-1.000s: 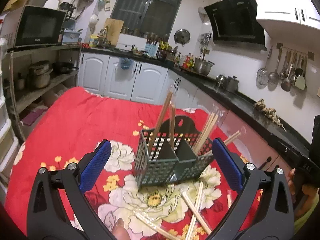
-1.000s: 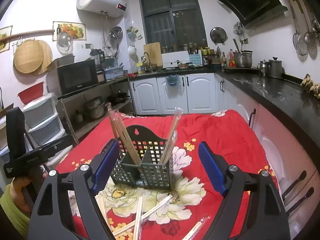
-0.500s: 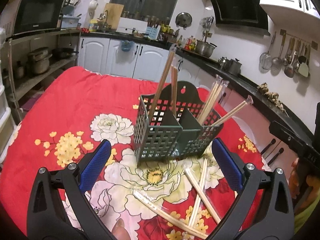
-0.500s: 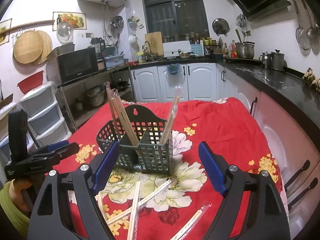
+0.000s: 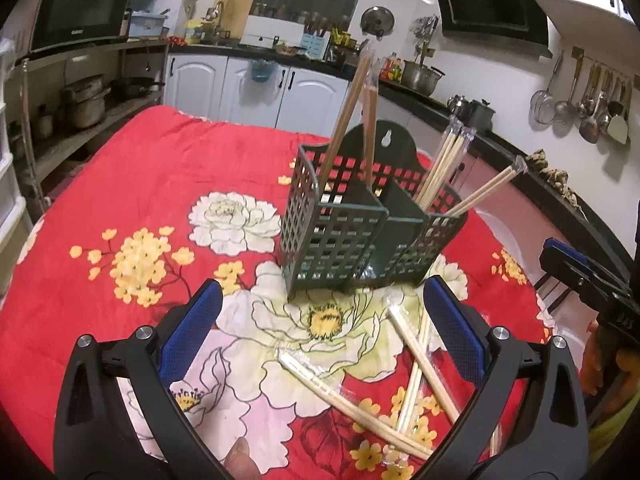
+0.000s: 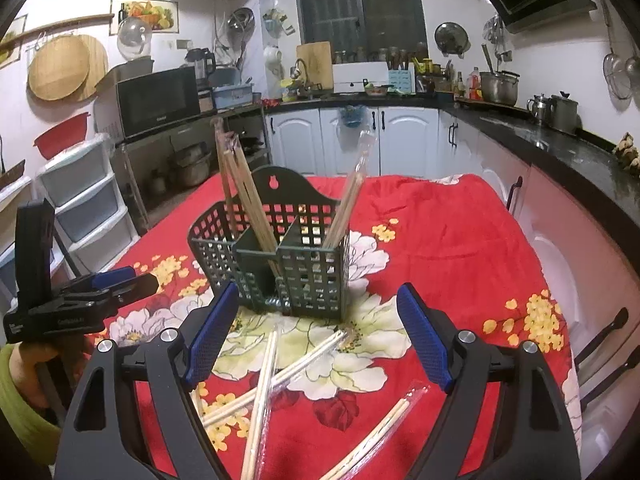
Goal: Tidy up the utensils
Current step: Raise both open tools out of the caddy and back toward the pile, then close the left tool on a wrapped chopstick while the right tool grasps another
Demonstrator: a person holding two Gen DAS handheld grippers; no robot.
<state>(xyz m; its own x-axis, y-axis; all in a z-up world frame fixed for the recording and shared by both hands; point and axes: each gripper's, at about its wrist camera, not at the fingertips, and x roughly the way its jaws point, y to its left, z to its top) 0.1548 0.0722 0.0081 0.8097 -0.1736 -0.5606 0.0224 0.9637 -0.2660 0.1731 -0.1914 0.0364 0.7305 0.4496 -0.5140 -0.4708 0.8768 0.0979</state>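
Note:
A dark green lattice utensil basket (image 5: 352, 236) (image 6: 280, 264) stands upright on the red flowered cloth, divided into compartments. Brown chopsticks (image 5: 348, 112) lean in one compartment and pale wrapped ones (image 5: 444, 164) in another. Several wrapped chopstick pairs (image 5: 360, 404) (image 6: 264, 376) lie crossed on the cloth in front of the basket. My left gripper (image 5: 322, 328) hovers open just short of the basket, above the loose pairs, nothing between its blue pads. My right gripper (image 6: 318, 336) is open too, empty, facing the basket from the other side. One more wrapped pair (image 6: 372, 436) lies near its right finger.
The red cloth (image 5: 160, 168) covers a table that ends near white cabinets (image 6: 348, 140) at the back. A black counter (image 6: 560, 152) runs along the right side. Shelves with a microwave (image 6: 160, 100) and plastic drawers (image 6: 88, 204) stand on the left.
Both grippers have sunk toward the table and tipped downward; the basket and loose chopsticks now sit higher and larger in both views. Jaws stayed open. Nothing on the cloth moved.

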